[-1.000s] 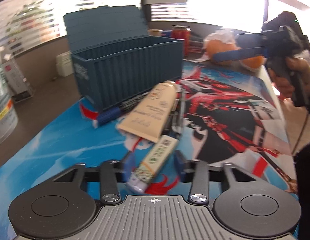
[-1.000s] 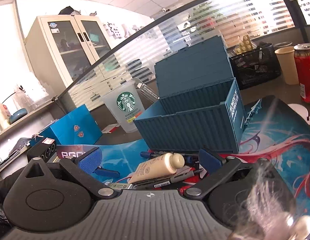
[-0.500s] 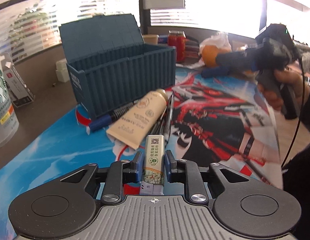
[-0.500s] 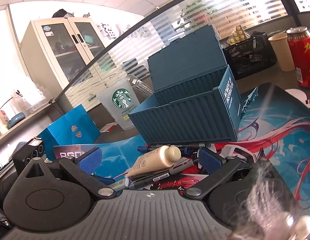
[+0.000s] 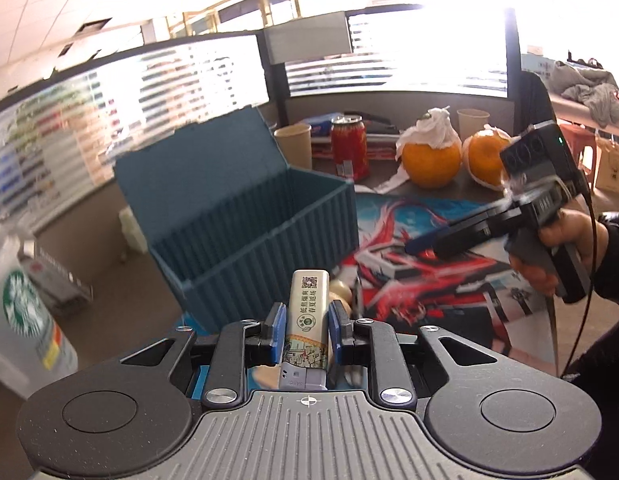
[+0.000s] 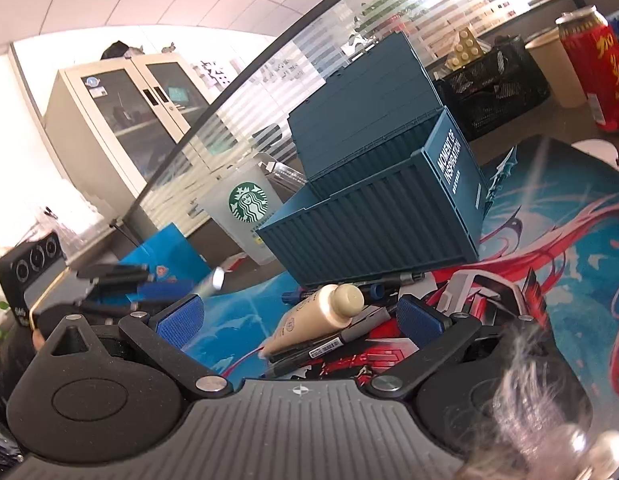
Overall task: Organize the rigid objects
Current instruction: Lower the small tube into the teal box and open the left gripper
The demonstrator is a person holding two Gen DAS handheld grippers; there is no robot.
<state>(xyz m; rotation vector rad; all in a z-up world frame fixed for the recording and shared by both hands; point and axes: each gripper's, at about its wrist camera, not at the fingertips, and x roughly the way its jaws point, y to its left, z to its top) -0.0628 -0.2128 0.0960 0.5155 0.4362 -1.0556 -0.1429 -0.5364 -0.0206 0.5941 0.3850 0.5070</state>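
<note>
My left tool (image 5: 305, 330) is gripping a lighter (image 5: 308, 322), lifted in front of the open blue container box (image 5: 269, 236).
I am pinching the lighter between both blue pads (image 5: 278, 330), its white body pointing forward toward the box and its grey cap toward me; the jaws have just been closing on it. My right tool (image 6: 299, 314) is standing wide with nothing between its pads, hovering over the cream tube (image 6: 317, 318) and the dark pens (image 6: 329, 344) that are lying together on the printed mat (image 6: 569, 280) on the worktop, just in front of the box. A Starbucks cup (image 6: 247, 210) is standing beside the box. In the left view, 2 oranges (image 5: 431, 158) and a red can (image 5: 349, 146) are sitting behind it.
</note>
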